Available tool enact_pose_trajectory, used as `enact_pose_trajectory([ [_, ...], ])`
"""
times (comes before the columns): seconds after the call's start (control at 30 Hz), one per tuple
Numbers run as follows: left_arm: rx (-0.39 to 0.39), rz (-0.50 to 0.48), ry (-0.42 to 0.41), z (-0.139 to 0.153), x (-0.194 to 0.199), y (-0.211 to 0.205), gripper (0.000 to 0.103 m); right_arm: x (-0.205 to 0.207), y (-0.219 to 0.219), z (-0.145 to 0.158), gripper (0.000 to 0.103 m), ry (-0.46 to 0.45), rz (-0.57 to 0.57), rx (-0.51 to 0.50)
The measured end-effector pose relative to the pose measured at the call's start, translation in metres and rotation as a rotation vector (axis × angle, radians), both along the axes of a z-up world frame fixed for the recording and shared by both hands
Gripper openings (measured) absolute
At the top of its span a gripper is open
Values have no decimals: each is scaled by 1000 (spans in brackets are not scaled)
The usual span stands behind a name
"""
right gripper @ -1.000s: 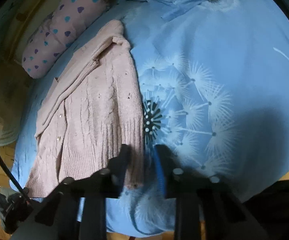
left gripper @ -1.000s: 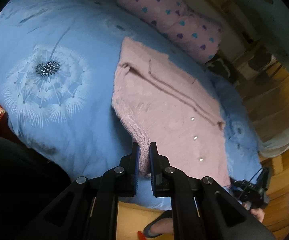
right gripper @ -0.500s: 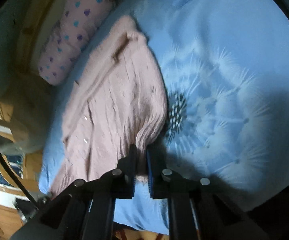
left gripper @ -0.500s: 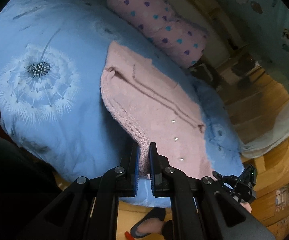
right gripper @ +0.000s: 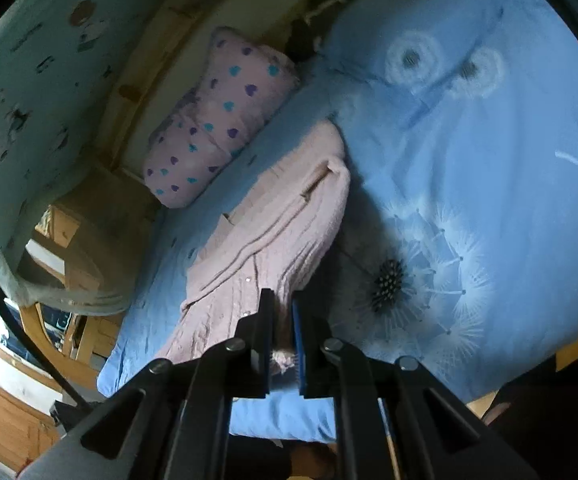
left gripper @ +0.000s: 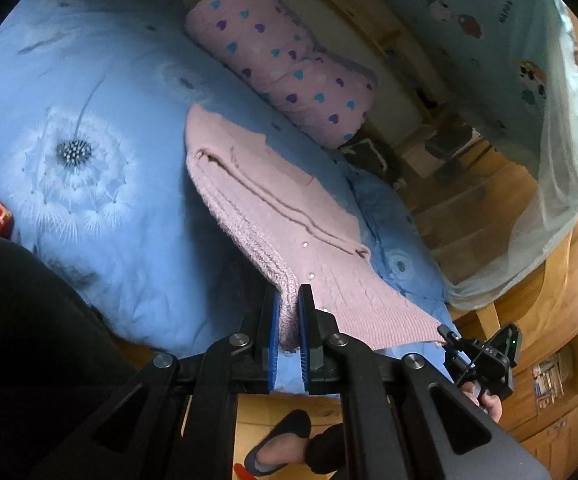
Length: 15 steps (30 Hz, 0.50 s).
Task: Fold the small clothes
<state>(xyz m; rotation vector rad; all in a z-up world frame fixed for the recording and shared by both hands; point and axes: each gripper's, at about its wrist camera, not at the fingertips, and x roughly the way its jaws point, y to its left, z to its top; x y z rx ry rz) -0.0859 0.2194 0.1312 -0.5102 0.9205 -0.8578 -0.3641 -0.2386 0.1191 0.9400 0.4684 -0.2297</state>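
Both jaws are clamped on the hem of the pink cardigan [left gripper: 273, 208]: my left gripper [left gripper: 288, 330] and right gripper [right gripper: 281, 336] raise it off the blue duvet [left gripper: 109, 92] so I can fold it.

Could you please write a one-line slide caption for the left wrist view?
Left gripper clamps the pink cardigan's hem, lifting it off the blue dandelion-print duvet.

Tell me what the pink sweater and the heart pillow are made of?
The pink sweater looks like fuzzy knitted yarn, maybe wool or acrylic: you can see ribbed stitches at its hem, cable patterns and small shiny buttons. The heart pillow looks like soft, matte printed cloth, perhaps cotton or fleece; its surface is smooth, with no shine.
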Motion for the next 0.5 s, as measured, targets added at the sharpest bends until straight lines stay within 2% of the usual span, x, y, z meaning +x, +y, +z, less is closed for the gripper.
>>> enact_pose_trajectory([
  [0.33, -82, 2, -58, 27, -12, 23, 0, -39, 22, 45, 8, 7, -2, -227],
  [0.5, -104, -12, -115, 46, -27, 31, 0, -60, 29, 55, 8, -12, 14, -259],
])
